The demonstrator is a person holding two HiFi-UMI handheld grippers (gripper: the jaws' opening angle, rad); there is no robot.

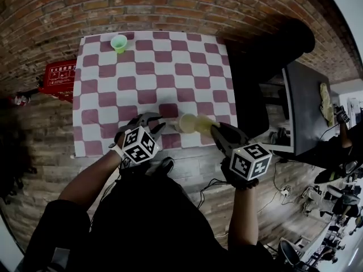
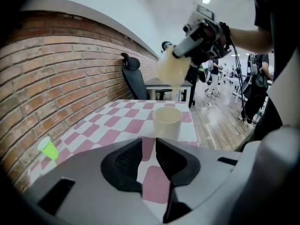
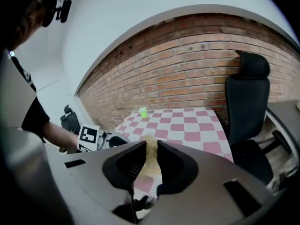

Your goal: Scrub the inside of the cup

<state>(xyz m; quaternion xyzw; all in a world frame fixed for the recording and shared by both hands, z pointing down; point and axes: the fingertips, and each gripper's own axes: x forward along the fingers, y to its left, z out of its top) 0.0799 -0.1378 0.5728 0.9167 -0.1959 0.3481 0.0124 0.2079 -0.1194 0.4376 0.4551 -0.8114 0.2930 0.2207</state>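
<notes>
A cream cup [image 1: 186, 123] stands upright on the red-and-white checked tablecloth [image 1: 147, 72] near its front edge. My left gripper [image 1: 153, 122] sits just left of it. In the left gripper view the cup [image 2: 167, 121] stands a little beyond the jaws of that gripper [image 2: 149, 143], which are apart with only cloth between them. My right gripper [image 1: 216, 130] is shut on a yellow sponge [image 1: 205, 123] just right of the cup. The sponge [image 3: 150, 161] fills the gap in the right gripper [image 3: 151, 146], and it hangs raised above the cup as the sponge [image 2: 169, 69].
A small green cup [image 1: 119, 42] stands at the table's far left corner. A black office chair [image 1: 283, 44] and a dark desk [image 1: 309, 106] are right of the table. A red box [image 1: 59, 75] lies left of it. A brick wall runs behind.
</notes>
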